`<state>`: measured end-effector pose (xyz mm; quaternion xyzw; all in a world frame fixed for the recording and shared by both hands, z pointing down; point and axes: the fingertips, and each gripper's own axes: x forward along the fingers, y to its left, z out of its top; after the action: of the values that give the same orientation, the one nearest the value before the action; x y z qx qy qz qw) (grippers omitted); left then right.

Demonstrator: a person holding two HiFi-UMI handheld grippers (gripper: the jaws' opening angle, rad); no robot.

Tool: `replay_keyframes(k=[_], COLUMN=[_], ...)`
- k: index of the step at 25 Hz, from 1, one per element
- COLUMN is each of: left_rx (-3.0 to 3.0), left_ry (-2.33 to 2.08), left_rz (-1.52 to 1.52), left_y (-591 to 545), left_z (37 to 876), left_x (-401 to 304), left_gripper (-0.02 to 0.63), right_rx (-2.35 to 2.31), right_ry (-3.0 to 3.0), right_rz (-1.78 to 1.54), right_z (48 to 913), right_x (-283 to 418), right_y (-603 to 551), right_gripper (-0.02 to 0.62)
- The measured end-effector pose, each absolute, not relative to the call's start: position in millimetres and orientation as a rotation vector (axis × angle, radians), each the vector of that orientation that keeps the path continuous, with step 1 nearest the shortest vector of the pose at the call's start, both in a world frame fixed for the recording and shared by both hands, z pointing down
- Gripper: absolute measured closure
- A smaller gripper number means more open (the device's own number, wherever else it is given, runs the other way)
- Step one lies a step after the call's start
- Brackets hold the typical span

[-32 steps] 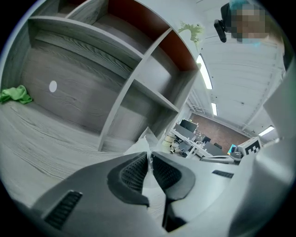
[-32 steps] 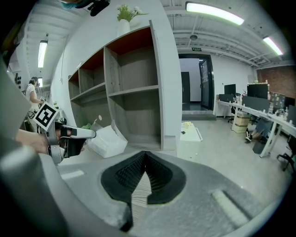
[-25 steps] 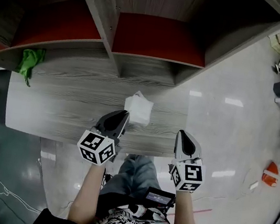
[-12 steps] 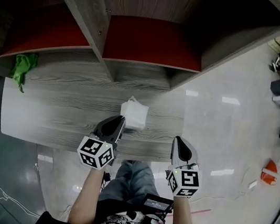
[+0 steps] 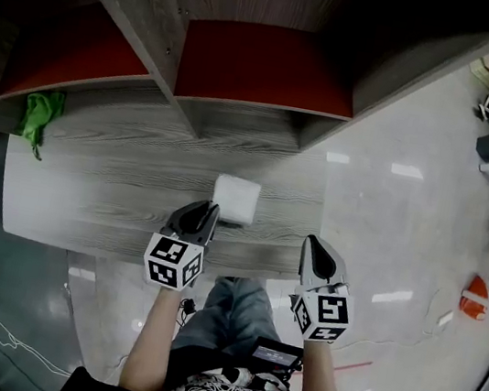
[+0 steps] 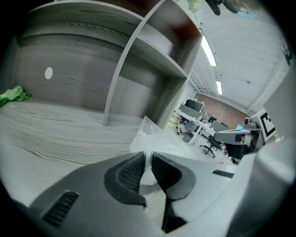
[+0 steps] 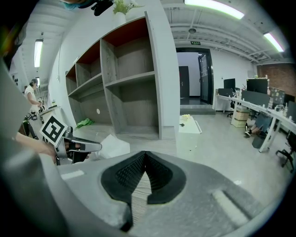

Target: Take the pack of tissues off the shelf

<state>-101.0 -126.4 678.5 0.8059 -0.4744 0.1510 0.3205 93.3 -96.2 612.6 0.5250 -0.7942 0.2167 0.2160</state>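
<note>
White crinkly film wraps the pack of tissues (image 5: 236,197), a soft squarish block. We judge the take-off nearly done: it's out of the shelf compartments (image 5: 266,68), on or just above the grey wood-grain ledge (image 5: 108,176), near the front edge, towards the right end. Left gripper (image 6: 149,159) pinches a gathered fold of film between ribbed black pads. Right gripper (image 7: 144,155) is clenched, empty. Left: let go.

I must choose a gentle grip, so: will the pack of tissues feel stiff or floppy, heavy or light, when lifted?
Probably floppy: the pack of tissues has a thin wrapper that bunches where the left gripper pinches its edge. Likely light for its size, as it looks like soft paper in film. The glossy film might slip, so hold firmly.
</note>
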Motion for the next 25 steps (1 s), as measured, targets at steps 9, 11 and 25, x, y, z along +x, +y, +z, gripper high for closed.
replay_keyframes(k=[9,11,25], left_rx=[2.083,2.082,2.162], left_ry=[-1.268,-1.276,-1.328], left_rz=[0.385,0.383,0.27], left_y=[-121,-120,-125], left_z=[678,676,601], left_x=[-104,-106,-107], left_gripper=[0.479,0.462,0.433], right_rx=[1.437,1.431,1.499], right_ry=[-2.221,-2.227,-2.316], right_rz=[0.593,0.587,0.502], right_z=[608,606,548], right_x=[88,86,85], right_y=[-94,-93,-104], right_gripper=[0.591,0.591,0.591])
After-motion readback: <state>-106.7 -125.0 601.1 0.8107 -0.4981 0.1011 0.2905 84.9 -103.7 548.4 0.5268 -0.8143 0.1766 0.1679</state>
